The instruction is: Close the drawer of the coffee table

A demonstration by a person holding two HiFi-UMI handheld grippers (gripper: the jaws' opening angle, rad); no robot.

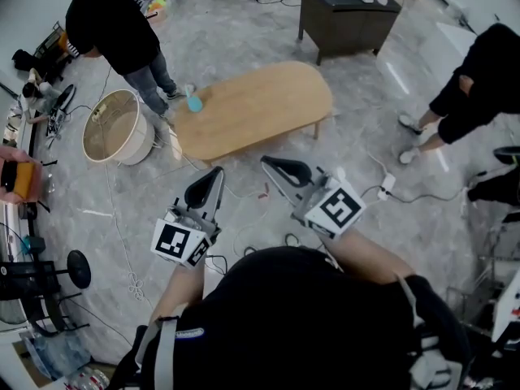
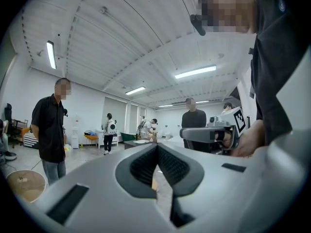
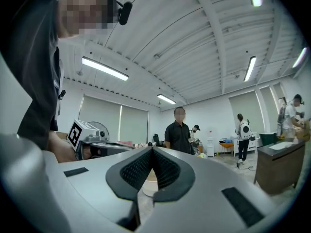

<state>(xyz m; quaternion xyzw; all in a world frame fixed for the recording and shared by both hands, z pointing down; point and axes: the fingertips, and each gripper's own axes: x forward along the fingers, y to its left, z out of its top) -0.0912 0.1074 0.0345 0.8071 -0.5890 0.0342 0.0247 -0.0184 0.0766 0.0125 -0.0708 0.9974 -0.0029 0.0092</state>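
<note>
Subject: coffee table [image 1: 260,104], a low piece with a long rounded top in pale wood on short legs. It stands on the grey floor [image 1: 244,23] ahead of me, well apart from both grippers. The top is clean and unmarked apart from a small teal item [image 1: 193,100] at its left end.

Drawer: I cannot make it out from above. No front or handle shows along the near edge, so which side it opens on is undetermined.

Handling, in my judgement: a wooden drawer front is stiff and not fragile, and should run in with a modest, even push. No hold is needed. Jaw tips pressed flat against the middle of the front would keep it from skewing on its runners. The table looks light, and the floor looks smooth, so it may slide if pushed hard.

Left gripper [image 1: 214,174]: jaws fully together, nothing between the pads, pointed roughly toward the table.

Right gripper [image 1: 273,163]: jaws likewise together and empty, held beside the left.

Surroundings: a round basket [image 1: 118,128] sits just beside the table's left end, with a person in black [image 1: 114,23] near it. A dark cabinet [image 1: 345,19] stands beyond the table. Cables [image 1: 406,193] trail across the floor between me and the table, a trip concern on approach.
</note>
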